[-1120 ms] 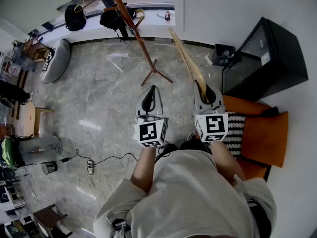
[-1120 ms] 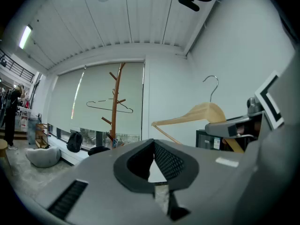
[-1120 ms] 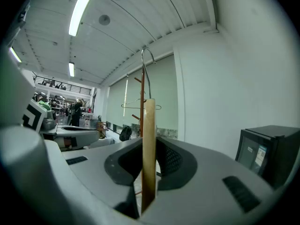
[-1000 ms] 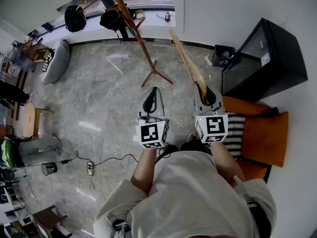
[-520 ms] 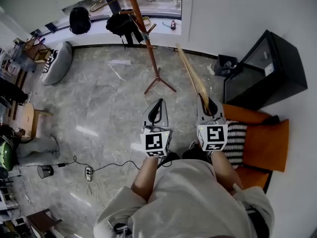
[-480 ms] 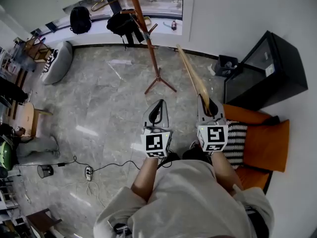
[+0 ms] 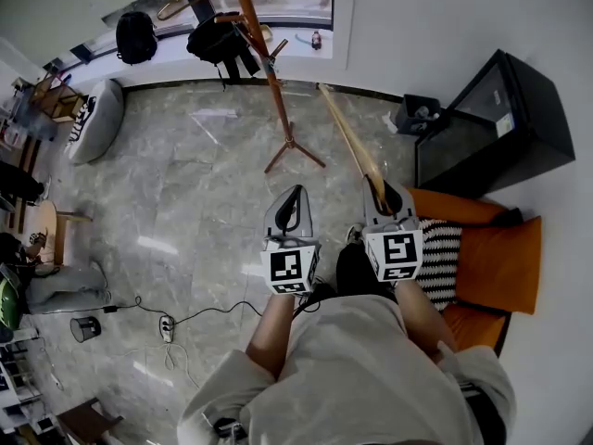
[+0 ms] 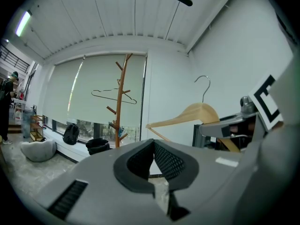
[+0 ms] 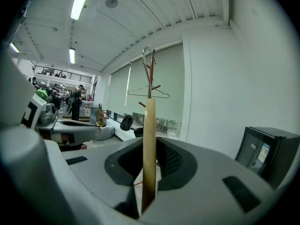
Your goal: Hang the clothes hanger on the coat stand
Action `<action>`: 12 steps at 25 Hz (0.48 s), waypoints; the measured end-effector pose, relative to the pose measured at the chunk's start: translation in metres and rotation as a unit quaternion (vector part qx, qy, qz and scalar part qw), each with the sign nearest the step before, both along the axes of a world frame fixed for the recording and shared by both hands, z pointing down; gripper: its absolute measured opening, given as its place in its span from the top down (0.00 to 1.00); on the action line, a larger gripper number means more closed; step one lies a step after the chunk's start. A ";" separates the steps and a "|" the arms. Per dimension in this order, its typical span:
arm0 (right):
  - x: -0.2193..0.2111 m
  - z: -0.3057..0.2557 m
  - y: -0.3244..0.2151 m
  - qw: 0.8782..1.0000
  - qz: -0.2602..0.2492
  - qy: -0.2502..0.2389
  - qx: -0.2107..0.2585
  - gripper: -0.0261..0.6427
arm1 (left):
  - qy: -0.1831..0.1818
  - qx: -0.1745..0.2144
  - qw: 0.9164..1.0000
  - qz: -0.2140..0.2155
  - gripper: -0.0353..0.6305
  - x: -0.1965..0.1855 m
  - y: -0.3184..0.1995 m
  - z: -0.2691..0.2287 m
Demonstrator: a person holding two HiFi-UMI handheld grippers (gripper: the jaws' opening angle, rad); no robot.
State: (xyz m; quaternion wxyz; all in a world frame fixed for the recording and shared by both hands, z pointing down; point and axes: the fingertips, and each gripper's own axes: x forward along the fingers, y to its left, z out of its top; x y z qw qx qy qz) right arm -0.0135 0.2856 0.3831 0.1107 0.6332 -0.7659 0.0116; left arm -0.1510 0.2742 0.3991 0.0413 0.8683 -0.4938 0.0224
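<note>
My right gripper (image 7: 382, 191) is shut on one end of a light wooden clothes hanger (image 7: 347, 139), which sticks out ahead of it. In the right gripper view the wooden hanger (image 9: 149, 139) stands edge-on between the jaws, its metal hook (image 9: 147, 60) on top. The brown wooden coat stand (image 7: 262, 58) rises from the grey marble floor ahead, with a thin wire hanger (image 8: 114, 95) on a peg. My left gripper (image 7: 288, 202) is shut on nothing and points level, beside the right one. The coat stand (image 8: 119, 107) is some way off from both grippers.
An orange chair (image 7: 491, 248) with a striped cushion sits right of me, beside a black cabinet (image 7: 496, 119). Dark bags (image 7: 218, 40) lie on the window ledge behind the stand. A grey beanbag (image 7: 90, 119) and floor cables (image 7: 185, 299) lie to the left.
The view has shifted as I moved with both grippers; the coat stand's feet now sit a little nearer the grippers. The hanger stays gripped in the right jaws.
</note>
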 end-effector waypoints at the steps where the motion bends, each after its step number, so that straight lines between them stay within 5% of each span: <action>1: 0.003 0.002 -0.007 1.000 -0.003 0.000 -0.002 0.89 | -0.001 0.000 1.000 -0.002 0.93 0.003 -0.007 0.001; 12: 0.056 0.012 -0.105 0.998 -0.063 -0.005 -0.026 0.89 | -0.030 -0.002 0.999 -0.027 0.93 0.060 -0.103 0.006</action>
